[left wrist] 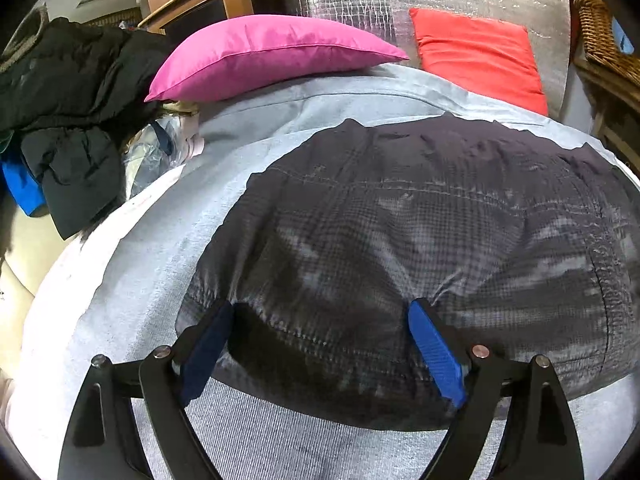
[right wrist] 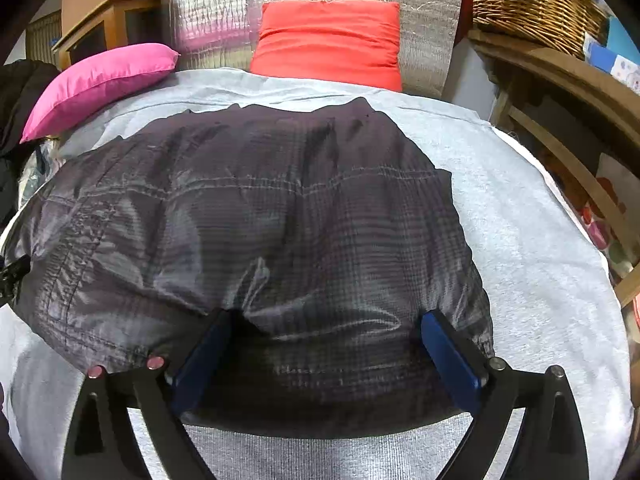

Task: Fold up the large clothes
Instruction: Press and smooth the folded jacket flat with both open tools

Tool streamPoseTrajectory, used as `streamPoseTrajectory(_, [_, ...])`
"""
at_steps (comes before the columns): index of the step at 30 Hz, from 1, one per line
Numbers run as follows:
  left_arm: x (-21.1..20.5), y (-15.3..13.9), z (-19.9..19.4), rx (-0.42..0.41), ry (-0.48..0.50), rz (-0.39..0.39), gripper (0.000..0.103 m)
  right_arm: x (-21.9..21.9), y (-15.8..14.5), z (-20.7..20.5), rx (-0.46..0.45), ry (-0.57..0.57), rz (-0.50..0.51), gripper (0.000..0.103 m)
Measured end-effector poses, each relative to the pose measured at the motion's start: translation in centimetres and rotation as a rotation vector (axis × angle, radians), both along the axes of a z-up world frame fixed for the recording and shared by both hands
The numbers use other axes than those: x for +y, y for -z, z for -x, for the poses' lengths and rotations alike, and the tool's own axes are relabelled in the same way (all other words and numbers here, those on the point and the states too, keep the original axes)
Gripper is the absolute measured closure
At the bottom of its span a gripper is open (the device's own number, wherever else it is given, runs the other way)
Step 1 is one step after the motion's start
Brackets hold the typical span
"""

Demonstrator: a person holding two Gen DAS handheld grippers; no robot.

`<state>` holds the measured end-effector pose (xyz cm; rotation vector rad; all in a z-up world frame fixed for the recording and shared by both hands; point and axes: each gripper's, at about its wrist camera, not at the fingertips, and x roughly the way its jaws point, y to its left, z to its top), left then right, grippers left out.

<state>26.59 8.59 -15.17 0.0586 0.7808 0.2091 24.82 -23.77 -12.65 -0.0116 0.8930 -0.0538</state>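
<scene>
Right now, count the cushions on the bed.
2: the pink cushion at the far left, and the red cushion against the silver backing, far right. Others may be hidden.

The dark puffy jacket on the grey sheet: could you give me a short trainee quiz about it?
1. True or false: the dark quilted jacket lies on the grey sheet.
2. Which cushion stands upright against the silver foil backing: A, the pink cushion, or B, the red cushion?
3. Are the left tool and right tool open or shut?

Key: 1 true. 2 B. 3 Both open, fingers spread at the jacket's near edge.
</scene>
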Motion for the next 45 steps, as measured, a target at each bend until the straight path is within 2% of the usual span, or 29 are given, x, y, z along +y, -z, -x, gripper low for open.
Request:
streamPoseTrajectory(9, [0.2, 0.5, -0.5, 0.01, 0.005, 0.003, 0.011, 0.1, 0.4, -0.1, 0.005, -0.002, -0.01, 0.002])
streamPoseTrajectory(12, [0.7, -0.7, -0.2, 0.037, 0.003, 0.039, 0.011, -0.4, -0.3, -0.5, 0.045, -0.006, -0.049, 0.002])
streamPoseTrajectory(13, [1.2, -1.5, 0.3, 0.019, -0.004, 0.061, 0.011, -0.8, -0.9, -0.4, 0.051, -0.003, -0.069, 0.002])
streamPoseTrajectory(15, [2.2, -3.2, 2.0, -0.057, -0.013, 0.089, 0.011, -1.7, -2.9, 1.1, -0.011, -0.003, -0.12, 0.003])
streamPoseTrajectory(17, [2.9, -3.7, 2.8, -0.079, -0.02, 0.085, 0.011, -2.3, -4.1, 2.5, -0.066, 0.002, -0.117, 0.002])
streamPoseTrajectory(19, [3.6, -2.2, 2.3, -0.008, -0.039, 0.068, 0.011, -2.7, -3.8, 3.0, -0.057, 0.003, -0.12, 0.002])
streamPoseTrajectory(20, [4.2, -0.6, 1.5, 0.07, -0.061, 0.066, 0.01, -3.0, -2.7, 2.8, -0.016, 0.012, -0.11, 0.002])
streamPoseTrajectory(22, [5.1, 1.7, 0.6, 0.158, -0.052, 0.152, 0.009, -4.0, -0.1, 2.3, 0.083, 0.035, -0.13, 0.002])
streamPoseTrajectory(24, [5.6, 1.0, 1.0, 0.14, -0.058, 0.179, 0.009, -4.9, 0.2, 2.6, 0.093, 0.063, -0.194, 0.001])
streamPoseTrajectory(28, [5.2, -1.8, 2.2, 0.04, -0.066, 0.105, 0.009, -5.6, -2.3, 3.6, 0.027, 0.062, -0.196, 0.001])
streamPoseTrajectory(31, [5.1, -3.6, 2.4, -0.016, -0.078, 0.135, 0.009, -5.9, -4.2, 3.8, -0.022, 0.055, -0.251, 0.001])
streamPoseTrajectory(35, [2.4, -5.4, 1.2, -0.06, -0.041, 0.158, 0.009, -3.9, -5.9, 2.1, -0.056, -0.003, -0.287, 0.001])
streamPoseTrajectory(38, [-1.2, -6.0, -0.7, -0.065, 0.014, 0.133, 0.009, -1.9, -6.8, -0.6, -0.061, -0.048, -0.274, 0.001])
streamPoseTrajectory(41, [-4.6, -5.8, -3.1, -0.051, 0.042, 0.082, 0.009, 0.3, -7.2, -4.4, -0.047, -0.081, -0.19, 0.001])
streamPoseTrajectory(45, [-7.4, -4.7, -6.3, -0.01, 0.07, 0.048, 0.009, 1.4, -6.1, -9.3, 0.014, -0.085, -0.095, 0.001])
